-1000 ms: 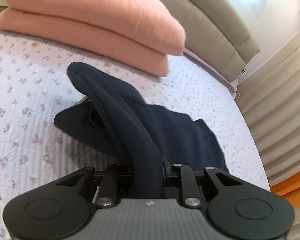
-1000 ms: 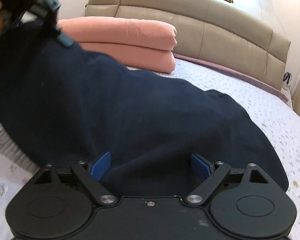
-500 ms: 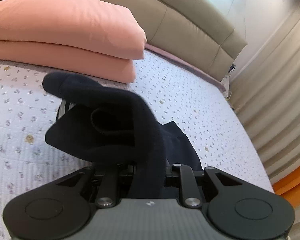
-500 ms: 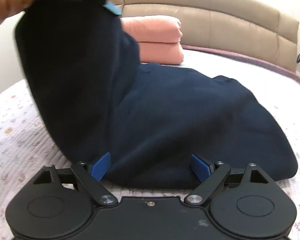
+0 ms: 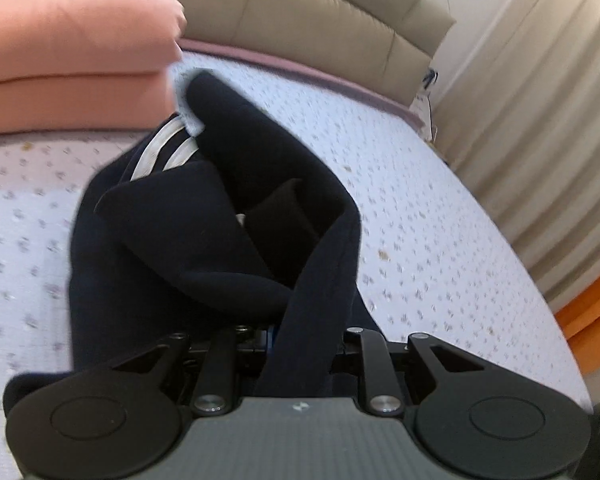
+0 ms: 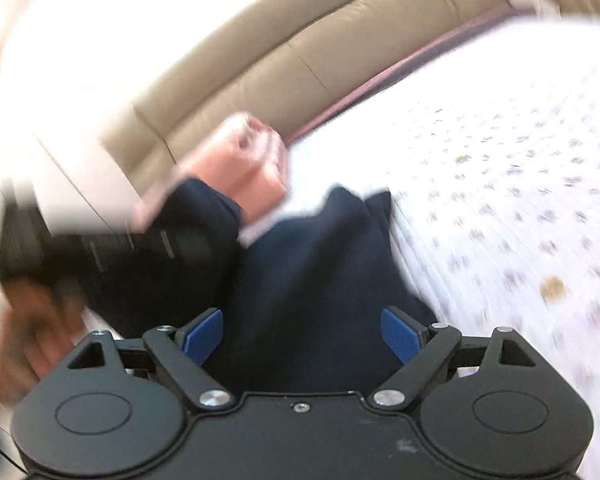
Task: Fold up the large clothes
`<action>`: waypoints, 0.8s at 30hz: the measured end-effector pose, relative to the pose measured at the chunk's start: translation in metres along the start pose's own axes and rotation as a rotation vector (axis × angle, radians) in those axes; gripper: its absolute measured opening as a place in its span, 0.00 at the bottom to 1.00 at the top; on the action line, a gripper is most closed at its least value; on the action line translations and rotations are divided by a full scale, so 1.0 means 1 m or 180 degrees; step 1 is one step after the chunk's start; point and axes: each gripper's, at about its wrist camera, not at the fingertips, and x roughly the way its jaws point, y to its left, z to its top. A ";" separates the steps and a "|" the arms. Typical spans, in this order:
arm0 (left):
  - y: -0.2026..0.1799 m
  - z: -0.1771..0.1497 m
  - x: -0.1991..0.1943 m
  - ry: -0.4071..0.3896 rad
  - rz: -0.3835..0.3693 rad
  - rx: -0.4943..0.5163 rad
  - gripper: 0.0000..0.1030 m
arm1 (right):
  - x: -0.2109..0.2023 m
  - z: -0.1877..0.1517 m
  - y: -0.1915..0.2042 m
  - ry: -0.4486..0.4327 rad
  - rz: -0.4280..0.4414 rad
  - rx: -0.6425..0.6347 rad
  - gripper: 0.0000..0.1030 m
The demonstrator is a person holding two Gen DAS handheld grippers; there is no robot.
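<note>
A dark navy garment (image 5: 204, 232) with white stripes (image 5: 160, 148) lies bunched on the flowered bed sheet (image 5: 440, 216). My left gripper (image 5: 300, 344) is shut on a band of its cloth, which runs up from between the jaws. In the blurred right wrist view the same navy garment (image 6: 312, 272) lies in front of my right gripper (image 6: 302, 330), whose blue pads (image 6: 400, 334) stand wide apart with the cloth between them but not pinched. The other gripper and a hand (image 6: 40, 320) show at the left there.
Folded pink bedding (image 5: 72, 52) lies at the head of the bed, also in the right wrist view (image 6: 244, 160). A beige padded headboard (image 5: 300, 12) stands behind. Curtains (image 5: 540, 120) hang to the right, past the bed's edge.
My left gripper has carried the held cloth toward the pink bedding, and the white stripes now show. The right view has swung round and blurred; the raised garment has come down onto the bed.
</note>
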 end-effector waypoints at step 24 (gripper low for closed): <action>-0.091 -0.036 0.028 0.0145 0.0172 0.1230 0.65 | 0.193 0.105 0.029 0.1849 0.0835 -0.0472 0.99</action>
